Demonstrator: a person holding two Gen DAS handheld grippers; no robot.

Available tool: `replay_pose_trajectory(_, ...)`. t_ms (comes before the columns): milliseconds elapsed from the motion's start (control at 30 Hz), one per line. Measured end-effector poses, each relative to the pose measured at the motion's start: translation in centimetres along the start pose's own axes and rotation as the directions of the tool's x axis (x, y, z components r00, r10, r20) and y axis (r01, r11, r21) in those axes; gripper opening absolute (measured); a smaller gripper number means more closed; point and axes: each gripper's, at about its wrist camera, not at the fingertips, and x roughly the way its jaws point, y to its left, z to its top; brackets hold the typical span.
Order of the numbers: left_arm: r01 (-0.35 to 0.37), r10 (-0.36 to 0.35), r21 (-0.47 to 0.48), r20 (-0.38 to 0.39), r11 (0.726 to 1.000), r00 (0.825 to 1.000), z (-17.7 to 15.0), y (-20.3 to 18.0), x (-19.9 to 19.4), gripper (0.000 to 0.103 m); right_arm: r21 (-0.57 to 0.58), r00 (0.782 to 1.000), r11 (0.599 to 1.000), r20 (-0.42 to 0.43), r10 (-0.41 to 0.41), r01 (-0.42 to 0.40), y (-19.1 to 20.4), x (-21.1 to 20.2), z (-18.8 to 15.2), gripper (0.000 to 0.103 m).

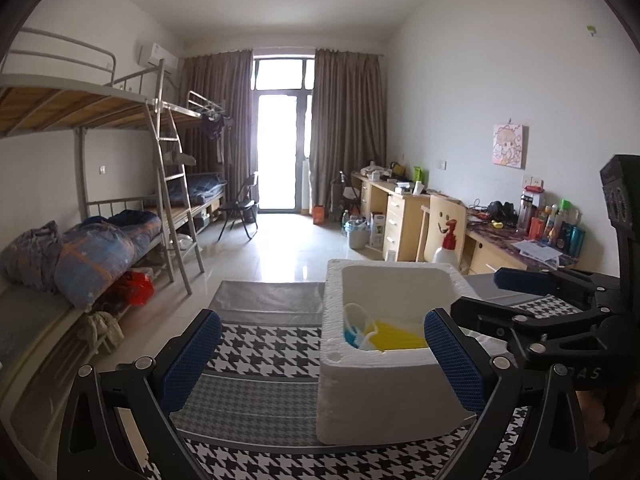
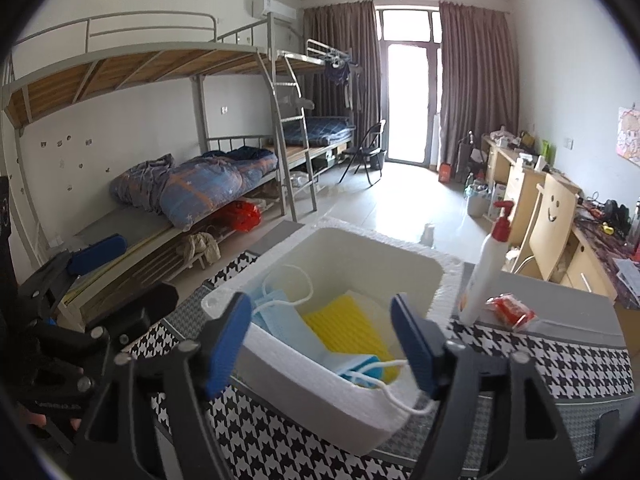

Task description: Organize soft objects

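A white foam box (image 2: 304, 384) stands on the houndstooth tablecloth (image 2: 560, 364). Inside lie light blue face masks (image 2: 288, 324) and a ribbed yellow sponge (image 2: 348, 328). One mask's white ear loop (image 2: 400, 400) hangs over the near rim. My right gripper (image 2: 320, 320) hovers open over the box's near edge, with nothing pressed between its blue pads. My left gripper (image 1: 320, 332) is open too, at the box's (image 1: 384, 392) near left side and holding nothing. The left wrist view also shows the yellow sponge (image 1: 394, 336) and a mask (image 1: 354, 334) inside, and the right gripper (image 1: 492, 294) at the box's right.
A white pump bottle with a red top (image 2: 486, 264) and a red packet (image 2: 510, 310) sit on the table right of the box. Bunk beds (image 2: 192, 188) line the left wall, desks (image 2: 520, 184) and a wooden chair (image 2: 554, 228) the right. Tiled floor lies beyond the table.
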Motion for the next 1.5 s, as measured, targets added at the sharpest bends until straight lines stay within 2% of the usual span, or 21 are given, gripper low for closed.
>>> replay_pose_trajectory(167,0.016,-0.016,-0.006,0.008,1.0,1.0,0.1,-0.3,-0.3,0.102,0.013,0.997,0.999,0.055,-0.045,0.045,-0.5,-1.5,-0.3,0.094)
replay_pose_trajectory(233,0.021,-0.021,-0.004,0.012,1.0,1.0,0.1,-0.4,-0.6,0.102,0.028,0.996,0.998,0.066,-0.061,0.059,-0.9,-2.0,-0.5,0.096)
replay_pose_trajectory(567,0.03,-0.03,0.015,0.027,0.999,0.999,0.1,-2.0,-1.5,0.102,0.066,0.991,0.995,0.1,-0.085,0.078,-1.8,-4.1,-1.4,0.096)
replay_pose_trajectory(933,0.072,-0.075,0.05,0.045,0.996,0.996,-0.2,-4.4,-2.7,0.102,0.106,0.984,0.989,0.132,-0.12,0.106,-3.2,-6.9,-3.0,0.097)
replay_pose_trajectory(1200,0.08,-0.083,0.041,0.073,0.996,0.994,-0.3,-4.8,-3.9,0.102,0.126,0.972,0.984,0.182,-0.148,0.126,-3.6,-8.9,-4.0,0.102)
replay_pose_trajectory(1500,0.034,-0.038,0.04,0.098,0.999,0.994,-1.0,-5.2,-5.2,0.102,0.137,0.967,0.983,0.207,-0.151,0.124,-3.7,-10.0,-5.1,0.102)
